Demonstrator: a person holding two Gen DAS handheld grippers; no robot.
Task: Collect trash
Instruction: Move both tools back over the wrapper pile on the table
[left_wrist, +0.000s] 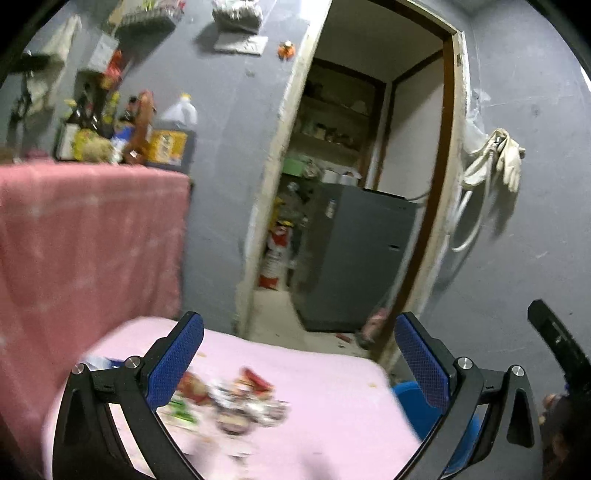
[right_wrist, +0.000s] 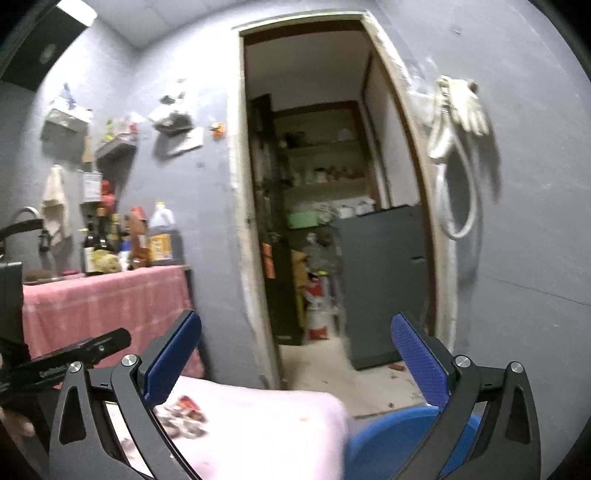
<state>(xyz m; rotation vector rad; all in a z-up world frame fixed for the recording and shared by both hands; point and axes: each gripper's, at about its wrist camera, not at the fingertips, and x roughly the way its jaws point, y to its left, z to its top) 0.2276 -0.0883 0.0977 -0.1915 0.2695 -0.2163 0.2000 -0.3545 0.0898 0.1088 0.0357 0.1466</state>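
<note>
Trash, a small heap of crinkled red, white and green wrappers (left_wrist: 236, 402), is seen lying on a table covered with a pale pink cloth (left_wrist: 325, 398). It is blurred, so single pieces cannot be told apart. Just past the table's right end, a round blue plastic tub (right_wrist: 391, 435) is found low down.

Above the heap the left gripper (left_wrist: 299, 363) is held with its blue pads spread wide and nothing between them. Beside it the right gripper (right_wrist: 295, 363) is spread wide too (nothing is gripped by it either), and the heap is seen near its left finger.

Further back, a counter draped in a red-pink checked cloth (right_wrist: 103, 306) is crowded with bottles and a big clear jug (right_wrist: 162, 221). An open doorway (left_wrist: 369, 166) is cut into the grey wall, and a dark grey fridge (left_wrist: 354, 254) is seen through it. Pale rubber gloves (left_wrist: 495, 158) are hung on the wall to its right.
</note>
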